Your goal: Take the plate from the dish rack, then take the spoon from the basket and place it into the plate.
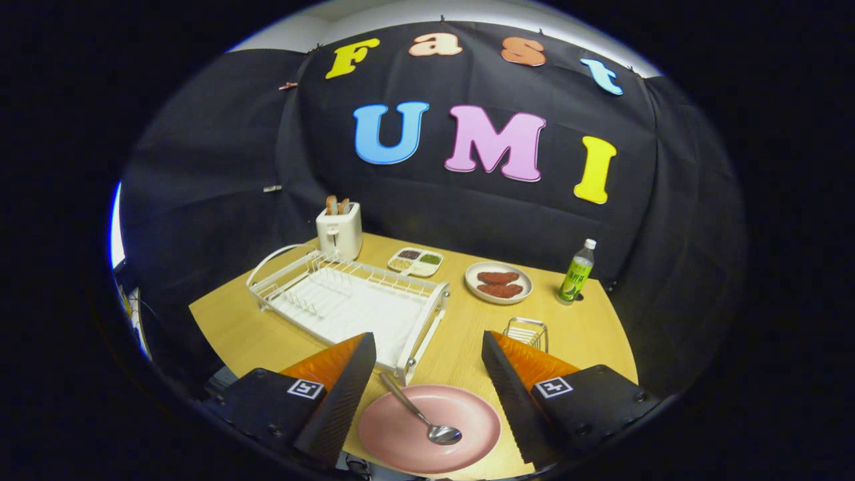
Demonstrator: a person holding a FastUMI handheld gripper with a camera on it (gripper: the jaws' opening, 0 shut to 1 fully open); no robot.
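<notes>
Tongs (427, 381) spread wide, gripping nothing, poised above the near edge of the wooden tabletop (588, 334). Between the two fingers (347, 387), low and close: pink plate (429, 429) lying flat on the tabletop. Inside the plate: metal spoon (422, 417), bowl resting toward the plate's right half, handle slanting up and left across the rim toward the rack's near corner. Neither finger touching plate or spoon.

Just beyond the left finger: white dish rack (351, 304), wire tines standing in rows, no dishes in its slots, curved handle at its far left end, near corner close to the spoon's handle tip. Just beyond the right finger: small wire basket (526, 332), partly hidden by that finger; contents impossible to tell.

Farther back, mid-tabletop: pale round dish (499, 282) holding two reddish-brown pieces of food (498, 284). Left of that dish, just behind the rack's far side: white divided tray (415, 262) with small portions of dark, green and pale filling in separate compartments. Right of the dish, near the tabletop's far right edge: green-labelled bottle (576, 274) standing upright with a white cap.

Farthest, at the rack's far left corner: white toaster (339, 230), two brown slices (337, 204) poking up from its slots. Behind everything: black cloth wall.
</notes>
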